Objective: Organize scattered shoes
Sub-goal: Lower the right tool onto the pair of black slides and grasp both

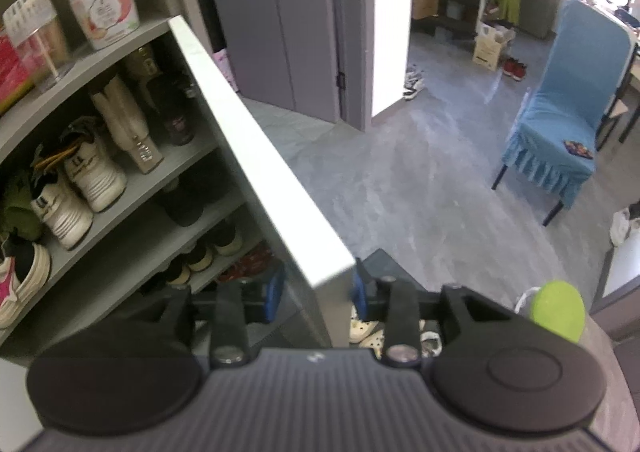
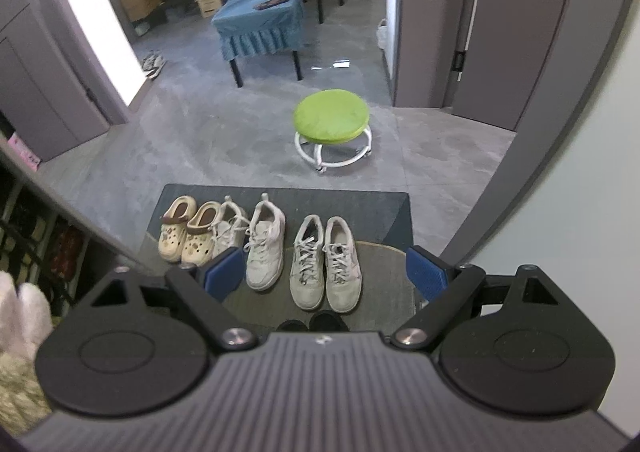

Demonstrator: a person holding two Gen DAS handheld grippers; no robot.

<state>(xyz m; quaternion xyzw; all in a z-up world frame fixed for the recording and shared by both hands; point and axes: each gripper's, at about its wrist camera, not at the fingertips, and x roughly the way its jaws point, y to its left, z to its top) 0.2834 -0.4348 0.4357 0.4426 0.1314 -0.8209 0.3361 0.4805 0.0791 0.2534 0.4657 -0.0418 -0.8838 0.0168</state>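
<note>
The cabinet door (image 1: 260, 156) is straddled, perhaps gripped, by the left gripper (image 1: 316, 298). The right gripper (image 2: 326, 272) is held wide open above three shoe pairs (image 2: 260, 240) lined on the mat (image 2: 360, 204); farther, a green stool (image 2: 331, 120).

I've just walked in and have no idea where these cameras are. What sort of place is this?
Most likely the entryway of a home. An open shoe cabinet holds shelves of footwear, three pairs of shoes are lined up on a dark mat, and a low green stool stands nearby.
</note>
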